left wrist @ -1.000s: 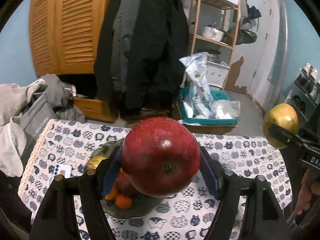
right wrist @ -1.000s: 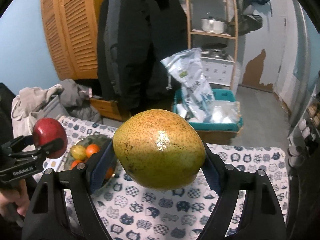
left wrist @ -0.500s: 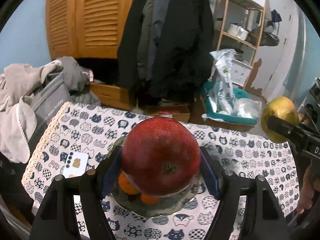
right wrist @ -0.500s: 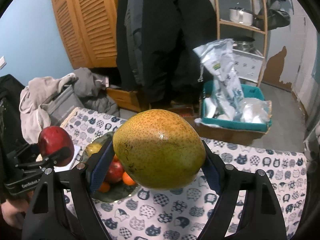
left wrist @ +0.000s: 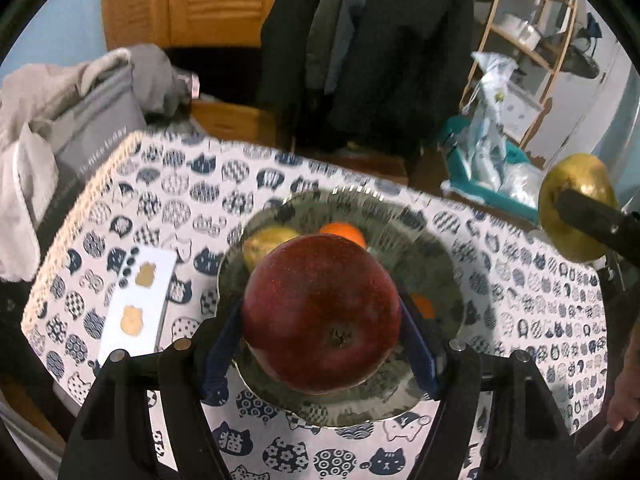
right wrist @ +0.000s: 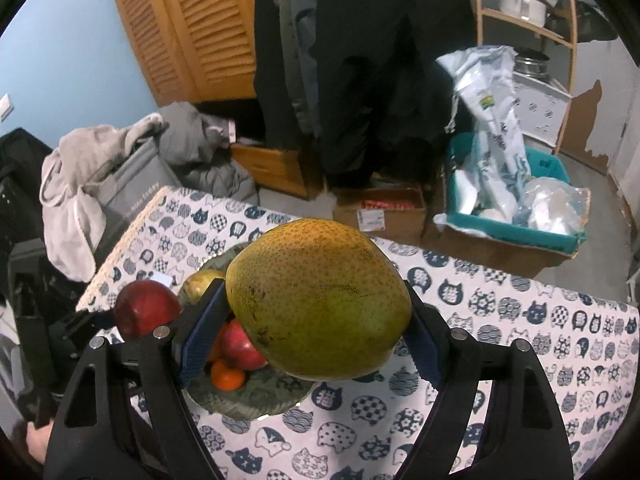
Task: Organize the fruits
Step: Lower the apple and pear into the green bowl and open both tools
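Both grippers are loaded right now. The left gripper has its blue pads clamped on either side of a big dark red apple, with the apple's little dimple end facing the camera. Directly under and beyond the apple sits the greenish plate, so the fruit is hanging right over the dish and not touching it as far as I can tell. Just past the apple on the plate there's a yellowish fruit ahead to the left and an orange straight ahead, plus another bit of orange peeking out beside the right finger. The picture is a bit smeared.

The right gripper is closed on a large yellow-green pear, speckled and brownish on top, sitting sideways between the pads. From this gripper's view the plate is below and to the left of the pear, with a red apple in the dish and a small mandarin right by the left finger. The other gripper's apple shows up further left, level with the pear.

From the left gripper's side, the pear is off to the far right, above the table's right part, well apart from the plate.

Everything's over a table with a cat-print tablecloth. A white card with tan shapes lies on the cloth left of the left gripper, near the plate.
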